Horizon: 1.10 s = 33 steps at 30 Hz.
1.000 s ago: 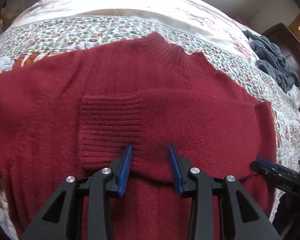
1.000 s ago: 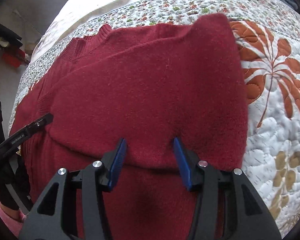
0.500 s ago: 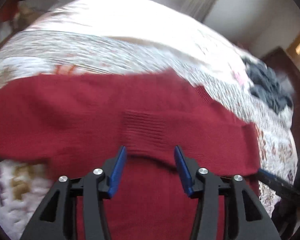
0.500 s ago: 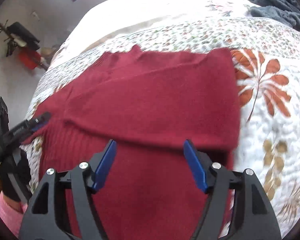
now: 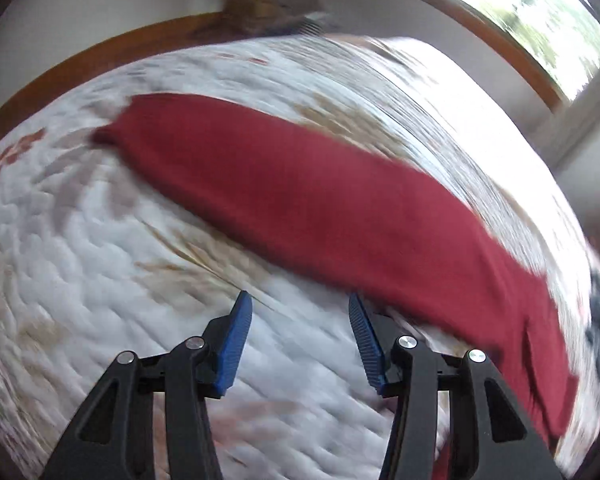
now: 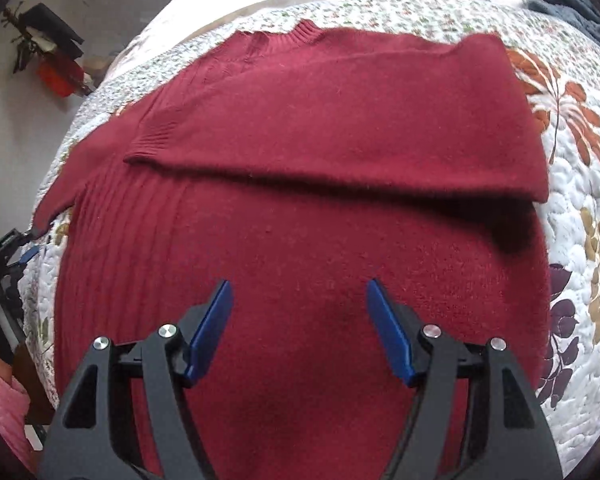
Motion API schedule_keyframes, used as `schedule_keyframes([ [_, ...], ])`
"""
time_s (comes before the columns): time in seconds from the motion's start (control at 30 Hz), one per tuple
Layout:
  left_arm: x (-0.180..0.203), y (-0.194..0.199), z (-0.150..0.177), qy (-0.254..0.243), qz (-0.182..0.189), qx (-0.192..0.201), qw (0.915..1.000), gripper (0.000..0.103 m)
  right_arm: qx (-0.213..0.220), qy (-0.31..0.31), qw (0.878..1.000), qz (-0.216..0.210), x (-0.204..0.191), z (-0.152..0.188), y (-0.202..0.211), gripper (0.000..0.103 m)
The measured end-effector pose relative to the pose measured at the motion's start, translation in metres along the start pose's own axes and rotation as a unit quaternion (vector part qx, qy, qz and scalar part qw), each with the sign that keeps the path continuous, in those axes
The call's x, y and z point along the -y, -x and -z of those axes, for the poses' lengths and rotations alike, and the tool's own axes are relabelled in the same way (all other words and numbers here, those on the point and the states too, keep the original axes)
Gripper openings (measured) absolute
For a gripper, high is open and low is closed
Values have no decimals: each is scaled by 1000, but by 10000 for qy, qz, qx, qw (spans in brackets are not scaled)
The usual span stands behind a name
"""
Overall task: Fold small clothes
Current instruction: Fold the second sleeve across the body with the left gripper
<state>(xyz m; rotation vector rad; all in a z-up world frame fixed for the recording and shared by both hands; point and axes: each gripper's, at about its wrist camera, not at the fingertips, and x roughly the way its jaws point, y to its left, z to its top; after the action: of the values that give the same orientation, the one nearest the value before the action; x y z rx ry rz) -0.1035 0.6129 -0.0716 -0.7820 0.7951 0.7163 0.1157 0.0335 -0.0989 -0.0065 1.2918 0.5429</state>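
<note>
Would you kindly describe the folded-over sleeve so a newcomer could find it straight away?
Start at the quilted bedspread, where a dark red sweater lies flat. The sleeve is the band folded across the sweater's upper body, below the collar. Its ribbed cuff at the left end sets it apart.

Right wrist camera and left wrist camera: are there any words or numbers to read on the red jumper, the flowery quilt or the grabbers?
No text can be read in either view.
Dark red knitted sweater: no label or print showing.
White quilted bedspread with leaf pattern: only patterns, no words.
Right gripper and left gripper, both open: no readable markings.
Red and black objects on the floor: too small to tell.
</note>
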Motion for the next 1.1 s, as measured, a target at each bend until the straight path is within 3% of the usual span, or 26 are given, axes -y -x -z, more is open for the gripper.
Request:
schedule_keyframes([
  [0.23,-49,-21,-41,820,245,130,9963,51,-33,-77,9999,76,9,3,-10,69],
  [0.5,-60,-36,-66,1003,327,197,9942,50,-18,39,9998,216,5,4,-16,71],
  [0.63,-55,-42,-74,911,187,251,9953,43,-10,95,9996,265,4,4,-17,72],
  [0.77,-48,-40,-78,711,-29,348,9969,15,1,113,9996,271,4,3,-17,72],
  [0.87,-37,-29,-78,456,-62,518,9976,7,13,92,9997,236,5,4,-16,72],
  [1.1,25,11,-68,-307,337,924,9947,6,35,-20,9999,118,9,4,-11,71],
])
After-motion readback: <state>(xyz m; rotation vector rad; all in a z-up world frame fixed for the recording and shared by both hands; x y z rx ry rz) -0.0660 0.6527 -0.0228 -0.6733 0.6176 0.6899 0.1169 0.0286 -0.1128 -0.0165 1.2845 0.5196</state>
